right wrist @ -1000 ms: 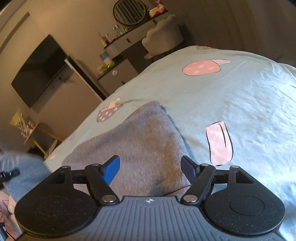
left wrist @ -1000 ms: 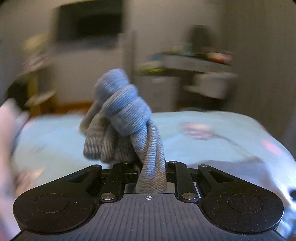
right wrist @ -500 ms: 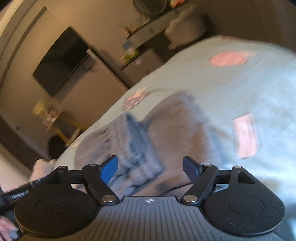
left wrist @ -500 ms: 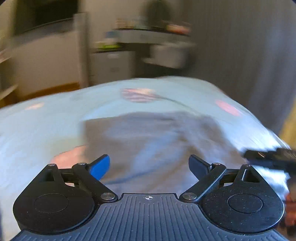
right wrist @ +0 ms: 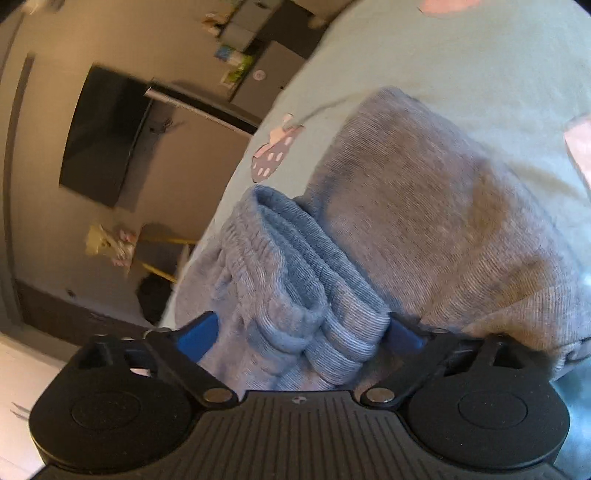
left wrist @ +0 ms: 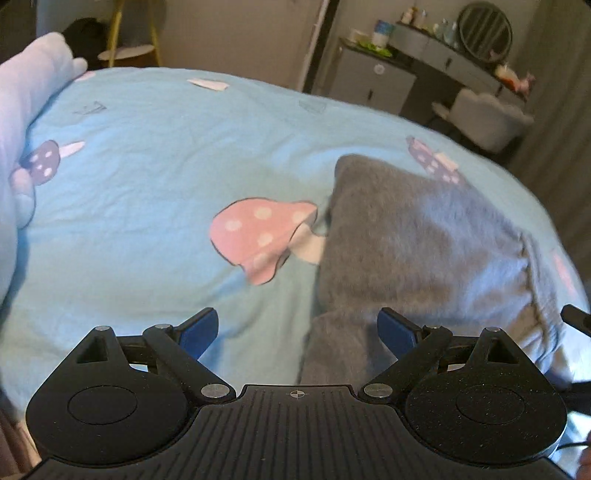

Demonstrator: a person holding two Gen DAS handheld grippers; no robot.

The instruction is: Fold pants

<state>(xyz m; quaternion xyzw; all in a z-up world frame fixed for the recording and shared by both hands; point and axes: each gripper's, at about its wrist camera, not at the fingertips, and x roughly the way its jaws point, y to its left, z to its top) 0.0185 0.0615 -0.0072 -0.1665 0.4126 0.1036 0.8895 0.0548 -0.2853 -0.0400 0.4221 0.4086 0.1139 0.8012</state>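
The grey knit pants (left wrist: 413,243) lie folded on the light blue bedspread (left wrist: 147,177). My left gripper (left wrist: 297,328) is open and empty, hovering at the pants' near left edge. In the right wrist view the pants (right wrist: 443,221) fill the frame, with the ribbed cuffs (right wrist: 295,280) bunched on top. My right gripper (right wrist: 301,334) is open, its blue fingers either side of the cuffs without clamping them.
The bedspread has mushroom prints (left wrist: 258,236). A pale pillow (left wrist: 26,110) lies at the left. Beyond the bed stand a dresser with a round mirror (left wrist: 484,29), a chair (left wrist: 487,118), a wall TV (right wrist: 103,136) and a small yellow-legged table (left wrist: 129,51).
My left gripper let go of the bunched cuffs it held a second ago and swung left, open. My right gripper moved in low over the dropped cuffs.
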